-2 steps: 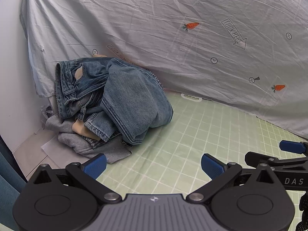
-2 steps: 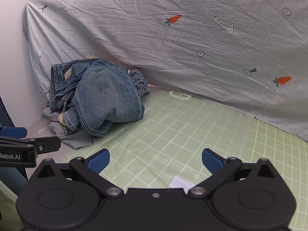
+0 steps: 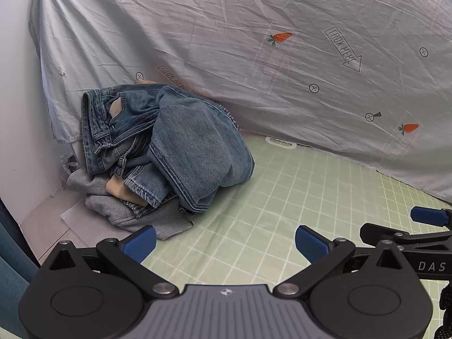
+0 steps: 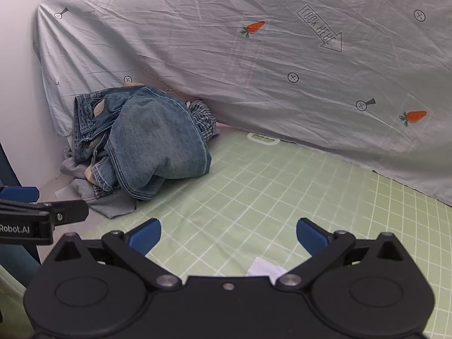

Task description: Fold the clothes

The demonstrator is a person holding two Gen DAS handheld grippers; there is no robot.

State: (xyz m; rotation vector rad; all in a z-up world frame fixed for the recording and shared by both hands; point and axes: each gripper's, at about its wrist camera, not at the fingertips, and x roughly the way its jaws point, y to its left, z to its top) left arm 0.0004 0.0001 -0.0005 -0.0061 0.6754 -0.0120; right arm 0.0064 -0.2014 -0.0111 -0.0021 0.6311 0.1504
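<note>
A: Where are the clothes?

B: Heaped in the far left corner of the green grid mat (image 3: 282,197), against the white wall and the hanging grey sheet (image 3: 254,56). A pair of blue jeans (image 3: 192,147) lies on top, crumpled. Its waistband faces left toward the wall and a folded leg bulges out toward the right, so no clear long axis.

A: What's under it?

B: A grey sweatshirt (image 3: 118,206) of soft knit, something tan, and a bit of checked fabric (image 4: 202,115) at the back.

A: Any writing?

B: The sheet has carrots, small crossed circles and arrows reading "LOOK HERE", mirrored. In the left camera the other tool reads "DAS"; in the right camera, "Robot.AI".

A: And the claws?

B: The left gripper (image 3: 225,243) and the right gripper (image 4: 228,238) both hang spread wide over the mat, blue ribbed pads apart, nothing between them, well short of the pile. A white slip of paper (image 4: 265,268) lies below the right one.
</note>
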